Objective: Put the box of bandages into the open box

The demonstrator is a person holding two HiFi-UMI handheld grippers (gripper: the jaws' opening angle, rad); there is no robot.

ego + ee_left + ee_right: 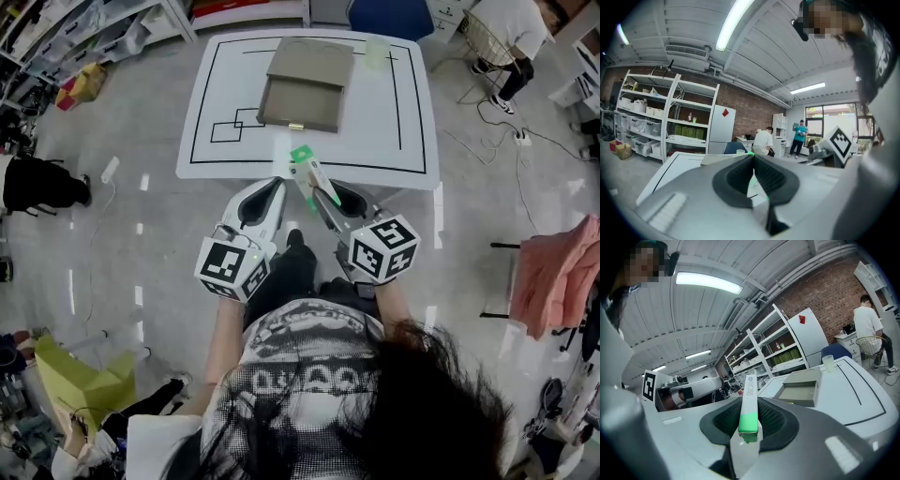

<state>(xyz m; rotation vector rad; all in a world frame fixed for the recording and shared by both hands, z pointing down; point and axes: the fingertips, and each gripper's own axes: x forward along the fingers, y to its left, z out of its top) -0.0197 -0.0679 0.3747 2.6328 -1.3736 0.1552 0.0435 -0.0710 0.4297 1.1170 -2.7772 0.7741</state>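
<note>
**poster1:** ok so where's the box of bandages (312, 176) at?

**poster2:** It's pinched in the right gripper (330, 195). The slim white-and-green carton stands on end between the two dark pads, which press on its flat sides, and most of its length sticks out past the jaws. Measured against the table (398, 131), it's up in the air at the near edge, about the middle. In the head view its far tip just overlaps that edge.

**poster1:** and the other one?

**poster2:** The left gripper (278, 183) sits just beside the right one, also short of the table's near edge. Its jaws are closed together with nothing in them, and the pads meet at the tips.

**poster1:** the open box?

**poster2:** The open box (298, 101) is tan and lies on the table, towards the far side and around the centre, well apart from the bandages. Its lid is flipped back towards the far edge, and the tray looks bare inside. There's a clear cup (375, 52) on the table's far right part. Black lines are drawn across the top.

**poster1:** anything off the table?

**poster2:** A person in a white shirt (511, 28) sits beyond the table's far right corner.
</note>
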